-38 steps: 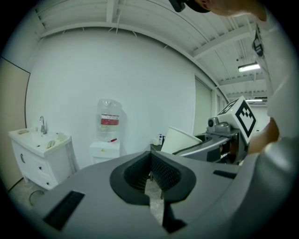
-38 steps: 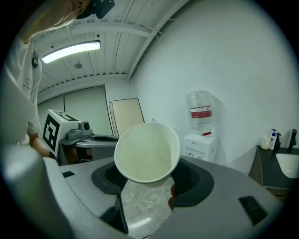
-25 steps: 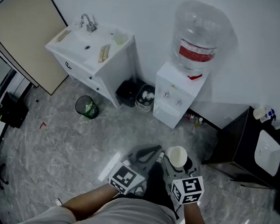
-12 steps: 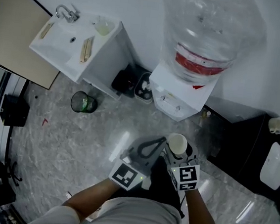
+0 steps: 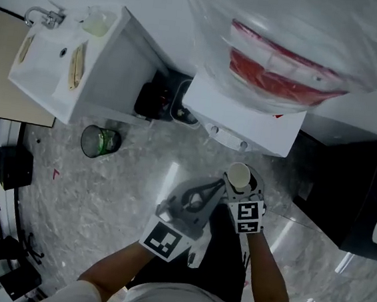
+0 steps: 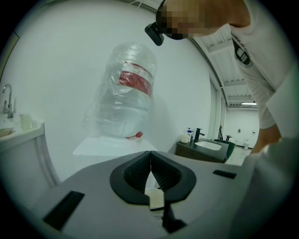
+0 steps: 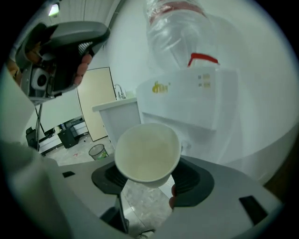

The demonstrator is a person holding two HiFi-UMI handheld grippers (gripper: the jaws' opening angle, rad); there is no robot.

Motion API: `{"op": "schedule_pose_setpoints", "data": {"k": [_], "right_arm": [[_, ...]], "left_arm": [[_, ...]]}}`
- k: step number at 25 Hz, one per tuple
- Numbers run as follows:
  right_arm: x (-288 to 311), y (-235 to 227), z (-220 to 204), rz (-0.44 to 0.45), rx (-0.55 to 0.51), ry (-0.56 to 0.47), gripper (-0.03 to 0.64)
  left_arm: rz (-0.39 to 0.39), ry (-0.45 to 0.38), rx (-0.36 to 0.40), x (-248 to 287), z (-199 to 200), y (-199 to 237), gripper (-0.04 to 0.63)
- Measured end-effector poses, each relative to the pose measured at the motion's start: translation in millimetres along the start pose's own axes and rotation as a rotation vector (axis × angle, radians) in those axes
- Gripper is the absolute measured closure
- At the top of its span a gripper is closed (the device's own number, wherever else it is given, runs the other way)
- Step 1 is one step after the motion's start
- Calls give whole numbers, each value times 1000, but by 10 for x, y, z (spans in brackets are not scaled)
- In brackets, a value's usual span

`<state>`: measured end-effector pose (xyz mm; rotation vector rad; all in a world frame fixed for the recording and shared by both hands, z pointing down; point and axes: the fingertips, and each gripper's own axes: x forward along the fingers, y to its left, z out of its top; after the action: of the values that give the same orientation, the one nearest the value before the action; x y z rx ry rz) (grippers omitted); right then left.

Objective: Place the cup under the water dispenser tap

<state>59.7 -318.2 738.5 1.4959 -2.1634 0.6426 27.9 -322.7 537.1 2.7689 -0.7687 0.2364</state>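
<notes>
A white paper cup (image 5: 238, 177) stands upright in my right gripper (image 5: 239, 184), whose jaws are shut on its lower wall. In the right gripper view the empty cup (image 7: 147, 151) fills the middle, with the white water dispenser (image 7: 187, 98) just behind and above it. The dispenser's body (image 5: 246, 116) carries a big clear bottle (image 5: 287, 43) with a red label, and its taps (image 5: 227, 137) are a short way ahead of the cup. Beside the cup on the left, my left gripper (image 5: 197, 198) is shut and holds nothing. The left gripper view shows that gripper (image 6: 150, 175) with its pads pressed together.
A white sink cabinet (image 5: 63, 67) stands left of the dispenser, with black bins (image 5: 157, 100) between them. On the marble floor sits a green-lined waste basket (image 5: 100, 140). A dark cabinet (image 5: 352, 191) stands at the right.
The person has stepped toward the dispenser, which now looms much larger. Both grippers and the cup have moved forward, closer to its front.
</notes>
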Motion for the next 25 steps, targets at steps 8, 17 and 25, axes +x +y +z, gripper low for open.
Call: {"op": "schedule_pose_setpoints", "data": {"k": [8, 17, 25], "right_arm": [[1149, -500, -1102, -85, 24, 102, 342], [1821, -911, -1368, -186, 6, 82, 342], [1955, -962, -1366, -210, -8, 53, 341]], "left_arm": [[-19, 70, -2, 255, -785, 398, 589], [-14, 127, 11, 262, -1179, 642, 589], [-20, 148, 19, 298, -1273, 668, 589]]}}
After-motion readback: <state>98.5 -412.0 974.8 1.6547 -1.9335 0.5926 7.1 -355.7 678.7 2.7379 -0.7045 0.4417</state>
